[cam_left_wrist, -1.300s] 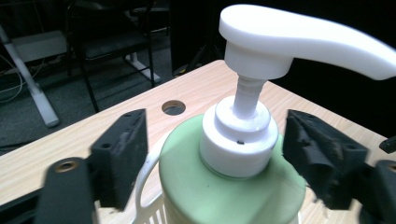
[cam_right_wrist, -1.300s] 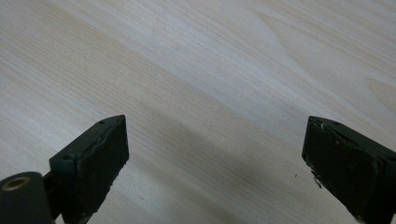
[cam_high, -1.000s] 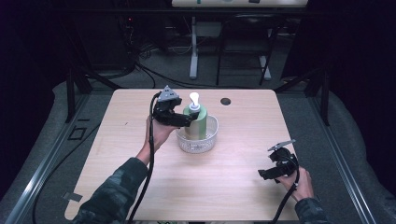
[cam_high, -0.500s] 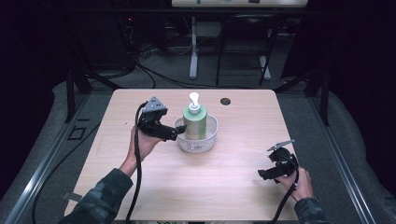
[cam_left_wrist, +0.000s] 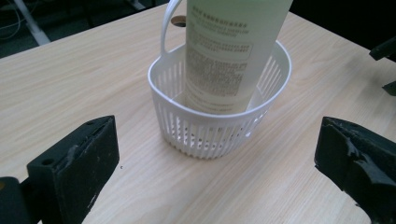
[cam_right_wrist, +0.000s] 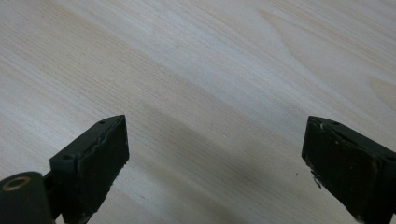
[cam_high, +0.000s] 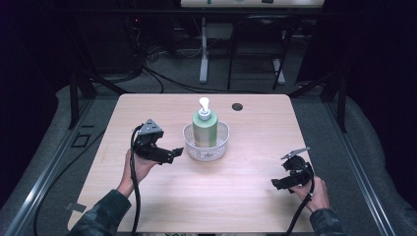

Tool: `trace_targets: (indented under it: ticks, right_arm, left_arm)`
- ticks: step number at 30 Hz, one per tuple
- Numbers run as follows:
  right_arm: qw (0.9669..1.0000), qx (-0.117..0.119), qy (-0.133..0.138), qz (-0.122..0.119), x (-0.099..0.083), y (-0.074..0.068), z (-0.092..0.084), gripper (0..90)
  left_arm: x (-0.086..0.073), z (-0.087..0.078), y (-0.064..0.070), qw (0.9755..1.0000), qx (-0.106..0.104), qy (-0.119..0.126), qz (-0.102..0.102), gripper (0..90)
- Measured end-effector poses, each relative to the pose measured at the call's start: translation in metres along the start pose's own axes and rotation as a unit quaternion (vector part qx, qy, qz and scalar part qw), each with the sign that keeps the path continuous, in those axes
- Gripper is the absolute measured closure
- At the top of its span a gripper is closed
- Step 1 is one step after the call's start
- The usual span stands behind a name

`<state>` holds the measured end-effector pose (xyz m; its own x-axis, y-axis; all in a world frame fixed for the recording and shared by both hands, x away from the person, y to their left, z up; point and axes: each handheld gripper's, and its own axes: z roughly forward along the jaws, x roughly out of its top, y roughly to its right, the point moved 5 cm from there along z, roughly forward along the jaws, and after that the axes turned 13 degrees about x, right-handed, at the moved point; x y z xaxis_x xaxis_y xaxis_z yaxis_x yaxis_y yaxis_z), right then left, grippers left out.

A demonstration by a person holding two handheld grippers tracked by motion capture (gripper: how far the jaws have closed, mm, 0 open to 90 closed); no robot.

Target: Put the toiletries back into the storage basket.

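Observation:
A pale green pump bottle (cam_high: 205, 128) with a white pump stands upright in a small white slotted basket (cam_high: 192, 146) at the middle of the wooden table (cam_high: 246, 123). My left gripper (cam_high: 174, 153) is open, just left of the basket, jaws pointing toward it and not touching. In the left gripper view the basket (cam_left_wrist: 205, 130) and bottle (cam_left_wrist: 233, 51) stand a short way ahead between the spread jaws. My right gripper (cam_high: 276, 183) rests open near the front right of the table, over bare wood (cam_right_wrist: 210, 84).
A round cable hole (cam_high: 237, 106) lies in the table behind the basket. Cables trail from both grippers off the front edge. Desk legs and wires stand on the dark floor beyond the table.
My left gripper has let go of the bottle and drawn back down and to the left, away from the basket. The right gripper has stayed put.

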<state>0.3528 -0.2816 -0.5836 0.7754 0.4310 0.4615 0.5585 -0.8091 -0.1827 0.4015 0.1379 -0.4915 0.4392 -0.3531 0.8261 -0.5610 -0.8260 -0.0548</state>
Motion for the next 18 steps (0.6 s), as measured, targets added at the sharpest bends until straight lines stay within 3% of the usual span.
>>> trace_targets:
  ticks: [7, 18]
  right_arm:
    - [1.0000, 0.000, -0.003, -0.001, -0.001, 0.000, 0.001, 6.9]
    - [1.0000, 0.001, -0.004, 0.000, -0.001, 0.001, 0.001, 6.9]
  left_arm:
    - [-0.017, 0.003, -0.006, 0.9998, 0.008, -0.019, -0.004, 0.0]
    - [-0.022, 0.006, -0.010, 0.9996, 0.004, -0.022, -0.015, 0.0]
